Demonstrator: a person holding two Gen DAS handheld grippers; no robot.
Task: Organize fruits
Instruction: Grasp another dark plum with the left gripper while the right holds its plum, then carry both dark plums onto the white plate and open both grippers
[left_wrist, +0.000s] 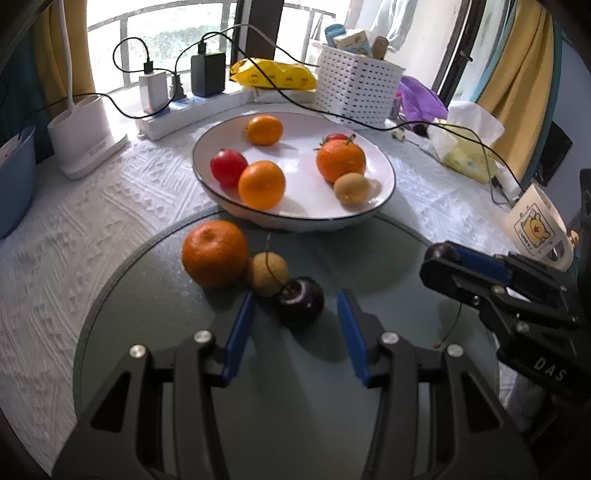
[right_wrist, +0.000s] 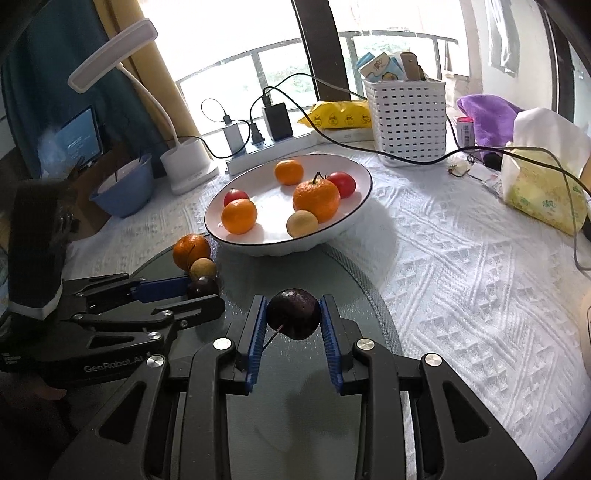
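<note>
A white plate holds several fruits: mandarins, red ones and a tan one. On the round glass mat in front of it lie a mandarin, a tan round fruit and a dark cherry. My left gripper is open, its blue pads standing on either side of this cherry without touching it. My right gripper is shut on a second dark cherry, held above the mat with its stem hanging down.
Behind the plate are a power strip with chargers and trailing cables, a white perforated basket, a yellow packet and a lamp base. A blue bowl sits far left, a tissue pack and a mug to the right.
</note>
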